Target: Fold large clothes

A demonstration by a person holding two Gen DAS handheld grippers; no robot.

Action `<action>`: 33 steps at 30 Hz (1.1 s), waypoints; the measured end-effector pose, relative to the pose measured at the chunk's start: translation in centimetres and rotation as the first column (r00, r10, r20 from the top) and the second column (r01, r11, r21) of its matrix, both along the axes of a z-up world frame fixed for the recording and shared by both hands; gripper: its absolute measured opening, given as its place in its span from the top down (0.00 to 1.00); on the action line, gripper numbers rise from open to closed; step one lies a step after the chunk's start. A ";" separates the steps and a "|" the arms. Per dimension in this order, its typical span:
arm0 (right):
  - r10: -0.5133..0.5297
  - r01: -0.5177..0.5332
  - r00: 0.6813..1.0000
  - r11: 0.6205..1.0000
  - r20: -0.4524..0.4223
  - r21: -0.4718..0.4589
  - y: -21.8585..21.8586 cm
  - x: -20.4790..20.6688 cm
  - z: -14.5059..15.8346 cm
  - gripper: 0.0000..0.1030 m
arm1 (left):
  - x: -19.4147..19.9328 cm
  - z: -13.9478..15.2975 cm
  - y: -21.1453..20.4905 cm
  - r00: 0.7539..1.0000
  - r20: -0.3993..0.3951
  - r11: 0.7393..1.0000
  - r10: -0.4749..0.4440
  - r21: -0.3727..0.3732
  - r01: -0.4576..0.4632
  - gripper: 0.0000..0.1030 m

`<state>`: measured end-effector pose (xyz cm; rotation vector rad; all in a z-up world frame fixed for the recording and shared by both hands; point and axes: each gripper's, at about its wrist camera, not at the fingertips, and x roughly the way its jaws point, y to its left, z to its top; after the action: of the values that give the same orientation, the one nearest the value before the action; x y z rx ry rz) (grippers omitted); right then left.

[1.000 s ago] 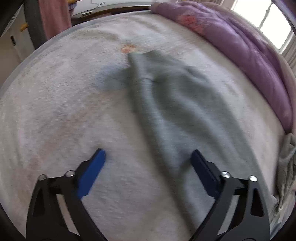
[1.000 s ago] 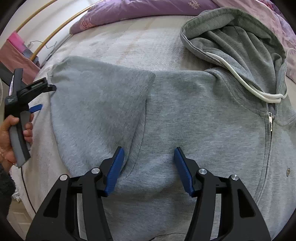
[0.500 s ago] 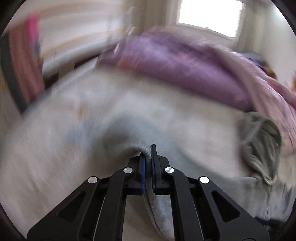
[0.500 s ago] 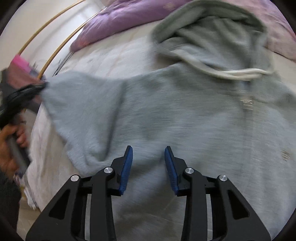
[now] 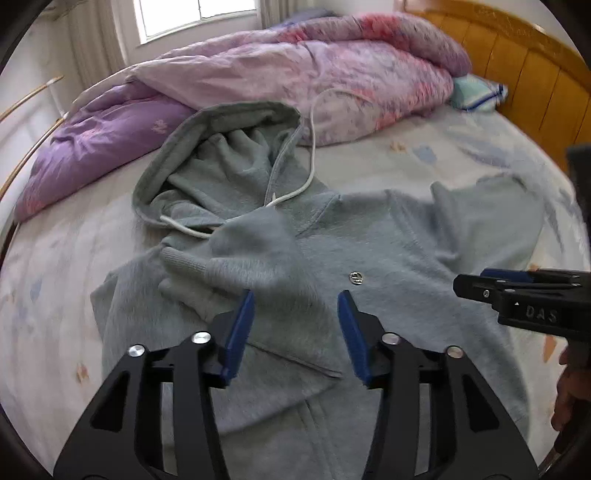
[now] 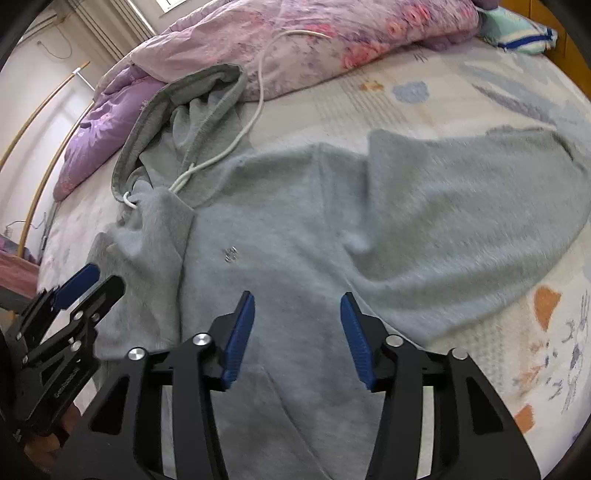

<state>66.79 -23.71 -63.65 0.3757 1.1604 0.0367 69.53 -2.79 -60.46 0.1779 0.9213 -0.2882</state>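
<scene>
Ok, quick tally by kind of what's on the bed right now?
Hoodie: 1
Quilts: 2, pink floral quilt, purple quilt
Pillow: 1
Total: 4

Bright daylight from the window (image 5: 199, 16); soft shadows under both grippers; fisheye bending and dark corners; slight blur on the hoodie (image 6: 461, 206) sleeve
</scene>
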 end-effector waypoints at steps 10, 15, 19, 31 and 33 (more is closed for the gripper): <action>0.250 -0.250 0.962 0.968 0.108 -0.009 6.6 3.3 2.7 0.49 | -0.4 -1.8 15.1 0.775 -0.115 0.783 0.621 0.066 -0.618 0.16; 0.421 -0.418 0.896 0.907 0.146 -0.052 14.8 6.8 2.8 0.49 | 2.2 -7.0 19.5 0.676 -0.252 0.720 0.692 0.177 -0.671 0.16; 0.499 -0.497 0.863 0.867 0.083 -0.046 20.7 9.2 -0.2 0.49 | 1.7 -8.9 21.5 0.651 -0.342 0.720 0.677 0.125 -0.683 0.16; 0.188 -0.200 0.973 0.976 0.134 0.085 10.8 8.7 0.8 0.87 | 2.0 -8.9 23.3 0.713 -0.351 0.786 0.607 0.130 -0.605 0.15; 0.018 -0.033 0.993 0.991 0.119 0.130 4.7 6.8 0.8 0.83 | 2.5 -9.1 23.0 0.716 -0.344 0.788 0.607 0.148 -0.597 0.15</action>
<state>73.62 -18.97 -62.85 0.4696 1.0492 0.1567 72.05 20.16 -69.52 -0.1721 1.3143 0.3208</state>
